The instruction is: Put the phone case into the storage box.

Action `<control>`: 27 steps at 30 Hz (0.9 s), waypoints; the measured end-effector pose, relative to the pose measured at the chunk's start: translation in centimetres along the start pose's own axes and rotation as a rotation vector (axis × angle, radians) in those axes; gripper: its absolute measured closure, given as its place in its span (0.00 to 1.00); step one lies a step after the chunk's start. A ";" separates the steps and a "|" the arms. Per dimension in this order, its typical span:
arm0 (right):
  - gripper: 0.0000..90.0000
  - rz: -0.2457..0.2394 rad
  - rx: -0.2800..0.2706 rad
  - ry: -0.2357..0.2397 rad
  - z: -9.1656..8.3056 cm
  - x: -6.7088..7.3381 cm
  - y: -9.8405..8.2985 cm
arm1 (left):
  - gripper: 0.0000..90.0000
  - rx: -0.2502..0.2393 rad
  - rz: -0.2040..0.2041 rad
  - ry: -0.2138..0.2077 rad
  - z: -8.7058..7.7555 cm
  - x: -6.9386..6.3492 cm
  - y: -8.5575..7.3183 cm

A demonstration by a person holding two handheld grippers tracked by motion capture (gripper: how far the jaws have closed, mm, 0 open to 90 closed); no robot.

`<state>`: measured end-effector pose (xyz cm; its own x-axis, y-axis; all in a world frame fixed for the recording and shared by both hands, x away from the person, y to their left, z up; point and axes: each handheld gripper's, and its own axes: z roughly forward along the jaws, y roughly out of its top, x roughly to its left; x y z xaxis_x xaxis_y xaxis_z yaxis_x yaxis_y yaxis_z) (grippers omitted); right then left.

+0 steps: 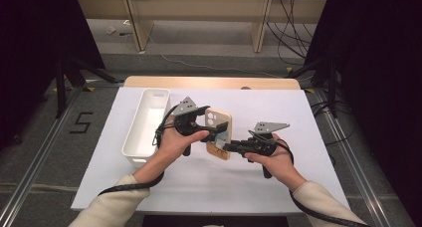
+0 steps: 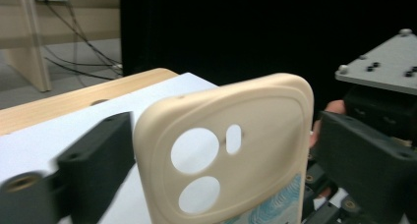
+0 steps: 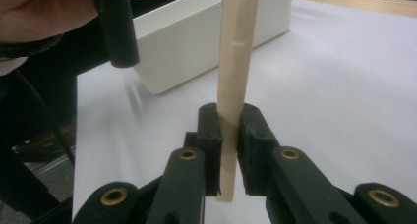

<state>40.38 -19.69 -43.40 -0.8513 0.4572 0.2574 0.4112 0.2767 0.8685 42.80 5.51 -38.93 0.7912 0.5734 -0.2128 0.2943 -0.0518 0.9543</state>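
A cream phone case (image 1: 219, 120) with camera cut-outs is held upright above the white table. My right gripper (image 1: 227, 147) is shut on its lower edge; in the right gripper view the two pads (image 3: 210, 130) pinch the thin case (image 3: 237, 62) edge-on. My left gripper (image 1: 213, 130) reaches in from the left, and its jaws stand wide apart on either side of the case (image 2: 246, 135) without pressing on it. A blue-green printed patch shows on the case's lower part. A hand holds each gripper.
A long white bin (image 1: 147, 125) lies on the table's left side, close to the left hand, and shows as a bin (image 3: 192, 57) behind the case. The white sheet (image 1: 278, 182) covers a wooden tabletop (image 1: 214, 82). Cables trail on the floor beyond.
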 end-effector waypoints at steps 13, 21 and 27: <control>0.91 -0.019 0.003 -0.128 1.1 1.2 0.5 | 0.00 0.001 0.038 0.138 0.9 -1.0 0.2; 0.91 -0.021 -0.003 -0.150 1.3 1.6 0.5 | 0.00 0.015 0.035 0.172 1.5 -1.1 -0.2; 0.91 -0.021 -0.002 -0.161 1.4 1.7 0.5 | 0.00 0.015 0.038 0.189 1.6 -1.2 -0.2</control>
<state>39.62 -17.62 -43.08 -0.7964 0.5809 0.1681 0.3928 0.2857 0.8741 42.71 3.51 -39.18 0.6873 0.7143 -0.1317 0.2746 -0.0877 0.9575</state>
